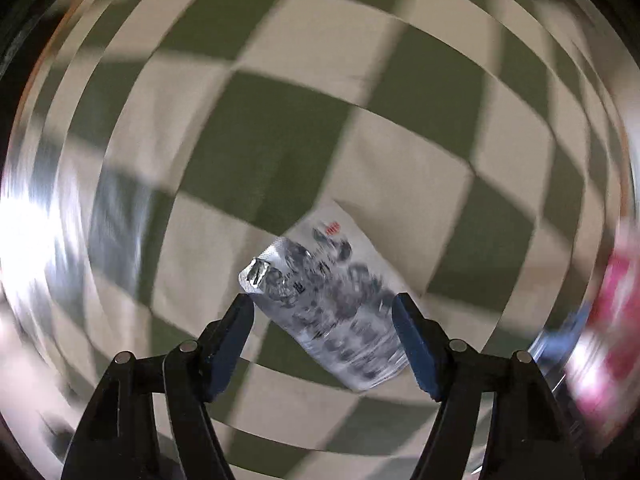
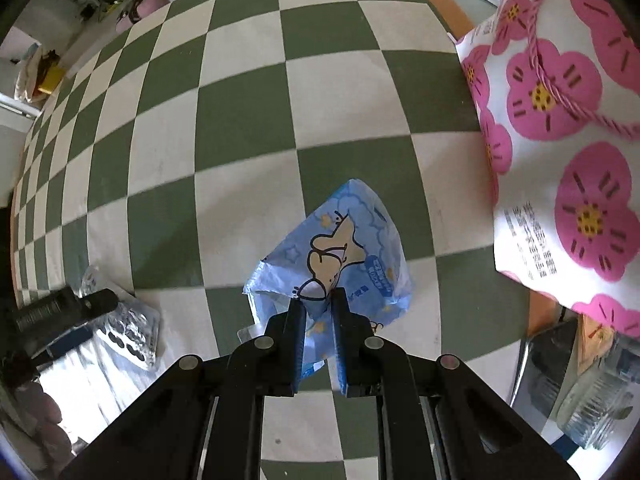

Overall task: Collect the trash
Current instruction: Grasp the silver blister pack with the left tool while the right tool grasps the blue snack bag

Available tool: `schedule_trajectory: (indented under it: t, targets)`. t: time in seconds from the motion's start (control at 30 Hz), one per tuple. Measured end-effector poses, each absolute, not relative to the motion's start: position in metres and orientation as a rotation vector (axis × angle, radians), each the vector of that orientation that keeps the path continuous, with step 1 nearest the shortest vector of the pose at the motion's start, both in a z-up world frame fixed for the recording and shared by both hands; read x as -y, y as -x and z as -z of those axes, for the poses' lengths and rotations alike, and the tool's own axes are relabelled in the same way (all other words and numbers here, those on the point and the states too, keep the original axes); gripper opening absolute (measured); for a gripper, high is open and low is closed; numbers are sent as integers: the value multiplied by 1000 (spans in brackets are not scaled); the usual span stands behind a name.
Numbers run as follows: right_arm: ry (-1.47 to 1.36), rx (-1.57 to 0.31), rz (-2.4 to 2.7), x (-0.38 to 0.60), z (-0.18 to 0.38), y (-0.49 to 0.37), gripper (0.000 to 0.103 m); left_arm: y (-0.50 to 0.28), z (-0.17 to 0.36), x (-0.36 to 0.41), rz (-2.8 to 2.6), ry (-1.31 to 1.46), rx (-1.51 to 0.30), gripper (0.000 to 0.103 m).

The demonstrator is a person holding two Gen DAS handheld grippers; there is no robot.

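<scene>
Step in hand: pickup of two trash pieces, one per hand. Your right gripper (image 2: 319, 300) had its jaws nearly together, pinched on the near edge of a crumpled blue plastic wrapper with a cartoon print (image 2: 340, 256), which hung above the green-and-cream checkered tablecloth (image 2: 240, 100). That piece looked secured.

Your left gripper (image 1: 323, 308) stood partly open, jaws astride a silver foil blister pack with dark pill pockets (image 1: 320, 300). The left pad (image 1: 236, 344) sat at the pack's edge, possibly touching; the right pad (image 1: 412, 344) overlapped the far edge. The frame was blurred, so a firm pinch could not be confirmed; I'd call it not yet gripped. The pack lay on the cloth, towards the near left edge as the right wrist view gave it.

Outward: a white paper bag with pink flower print and a twisted pink cord handle (image 2: 560, 120) stood at the right edge of the cloth, likely the trash receptacle. A clear plastic bottle (image 2: 592, 400) lay at the near right corner.

Next you'd need to close the left jaws fully on the pack, lift, then carry both pieces over the bag's mouth and release.
</scene>
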State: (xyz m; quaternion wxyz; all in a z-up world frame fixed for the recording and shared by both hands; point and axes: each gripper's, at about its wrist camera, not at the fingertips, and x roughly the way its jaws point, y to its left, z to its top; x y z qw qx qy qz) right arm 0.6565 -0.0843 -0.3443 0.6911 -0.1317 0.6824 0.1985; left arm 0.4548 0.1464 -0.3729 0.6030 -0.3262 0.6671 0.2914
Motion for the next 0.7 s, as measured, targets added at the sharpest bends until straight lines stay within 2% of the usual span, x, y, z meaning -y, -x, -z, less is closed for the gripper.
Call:
schedule_trajectory:
  t: [0.07,0.13,0.3,0.33,0.37,0.4,0.43,0.47,0.63,0.7]
  targets:
    - [302,-1526,-454,86,343,-652,13,-449,369,-137,-617,572,-1586,69]
    - [300,-1523,-457,88,340,-650,13,-435,366,-144,-633,603,-1577,69]
    - [235,-1538,-426,92,340,-669,15,-390,374,-173,-724,1201,-1422,70]
    - [229,-1552,-418,94,342,-672,22,-388,378,-174,-738,1254,-1407,70]
    - [225,-1571,-408,93,346,-665,36,-386,382,-174,-754,1294,-1397,70]
    - [214,-1585,-404,94,348,-669,43,-387,386,-173,-760,1328,-1384,71]
    - [200,-1592,-409,95,351,-673,56,-390,387,-174,-786,1324,-1384,72]
    - [200,-1589,-414,94,352,-674,64,-393,387,-174,-810,1313,-1394,72]
    - [263,-1569,-423,80,359,-672,65,-425,400,-155,-845,1182,-1450,72]
    - [295,-1552,-433,71,359,-665,65,-434,397,-142,-802,1012,-1482,66]
